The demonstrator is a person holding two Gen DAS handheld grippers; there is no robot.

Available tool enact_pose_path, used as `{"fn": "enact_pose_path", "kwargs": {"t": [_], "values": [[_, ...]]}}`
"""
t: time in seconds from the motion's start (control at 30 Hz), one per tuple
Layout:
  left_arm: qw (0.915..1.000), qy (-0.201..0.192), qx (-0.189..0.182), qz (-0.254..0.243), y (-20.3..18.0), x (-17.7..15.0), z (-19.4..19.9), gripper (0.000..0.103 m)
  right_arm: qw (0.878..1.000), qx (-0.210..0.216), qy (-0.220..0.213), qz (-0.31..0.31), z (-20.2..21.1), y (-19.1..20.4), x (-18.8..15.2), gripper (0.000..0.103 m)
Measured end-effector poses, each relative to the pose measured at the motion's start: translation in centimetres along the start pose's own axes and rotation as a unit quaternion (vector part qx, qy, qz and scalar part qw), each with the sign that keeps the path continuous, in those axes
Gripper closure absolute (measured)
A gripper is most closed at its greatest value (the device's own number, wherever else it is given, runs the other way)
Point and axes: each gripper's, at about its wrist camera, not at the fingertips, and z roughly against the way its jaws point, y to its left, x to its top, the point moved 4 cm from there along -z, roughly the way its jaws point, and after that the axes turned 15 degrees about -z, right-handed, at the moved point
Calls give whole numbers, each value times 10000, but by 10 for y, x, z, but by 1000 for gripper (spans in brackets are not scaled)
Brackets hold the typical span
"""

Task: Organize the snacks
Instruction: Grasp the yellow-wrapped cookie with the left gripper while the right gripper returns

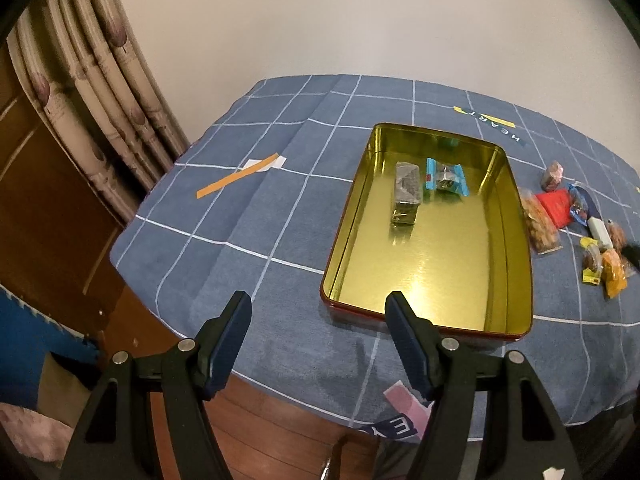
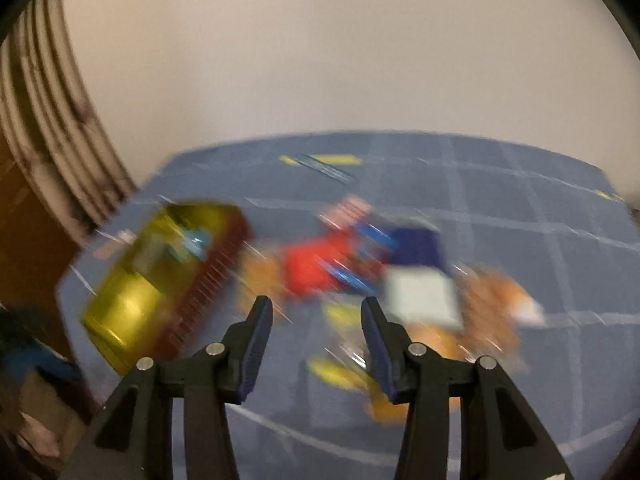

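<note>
Gold-lined rectangular metal tin on the blue checked desk, holding a grey wrapped bar and blue-edged packet. Loose snacks lie beside it. Left gripper and right gripper both gape, empty.

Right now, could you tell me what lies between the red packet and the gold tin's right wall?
A clear packet of orange-brown snacks lies there, beside the gold tin and the red packet, in the left wrist view.

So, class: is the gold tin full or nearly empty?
Nearly empty: the gold tin holds only a dark packet and a blue packet; its floor is mostly bare.
</note>
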Motion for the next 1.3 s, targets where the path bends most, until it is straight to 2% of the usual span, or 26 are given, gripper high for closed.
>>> {"fn": "enact_pose_path", "kwargs": {"t": [0.13, 0.2, 0.33, 0.43, 0.5, 0.63, 0.67, 0.83, 0.93, 0.97, 1.0, 1.07, 1.2, 1.3], "values": [[9997, -112, 85, -195, -10, 2, 5, 37, 9965, -834, -44, -4, 13, -65, -26, 56], [9990, -267, 127, -321, -16, 4, 12, 37, 9938, -1103, -101, -108, 18, -90, -31, 56], [9960, -642, -1, -620, -33, 12, 34, 37, 9896, -1362, -159, -427, 23, -131, -29, 56], [9918, -708, -460, -962, -59, 20, 50, 34, 9892, -1332, -159, -592, 27, -151, -33, 56], [9835, -770, -1087, -1227, -84, 30, 63, 25, 9886, -1342, -148, -670, 28, -159, -34, 56], [9619, -851, -1904, -1766, -135, 57, 79, 23, 9861, -1253, -48, -1093, 26, -179, -35, 56], [9527, -791, -2196, -1949, -155, 66, 79, 21, 9857, -1212, -20, -1172, 25, -181, -35, 56], [9328, -440, -2814, -2209, -224, 93, 51, 21, 9869, -1061, -112, -1209, 24, -183, -35, 51], [9297, -26, -3018, -2112, -252, 102, 20, 33, 9873, -1060, -125, -1173, 23, -182, -35, 51], [9268, 116, -3144, -2051, -259, 104, 10, 41, 9874, -1049, -128, -1174, 23, -182, -35, 50], [9276, 269, -3169, -1959, -264, 106, -1, 50, 9876, -1029, -135, -1180, 23, -182, -35, 50], [9263, 408, -3170, -1995, -275, 108, -15, 57, 9878, -1003, -141, -1186, 22, -182, -35, 49], [9218, 408, -3147, -2229, -289, 111, -25, 59, 9887, -951, -134, -1154, 21, -180, -34, 44], [9223, 507, -3112, -2235, -299, 115, -37, 59, 9891, -951, -123, -1115, 20, -178, -34, 41]]}}
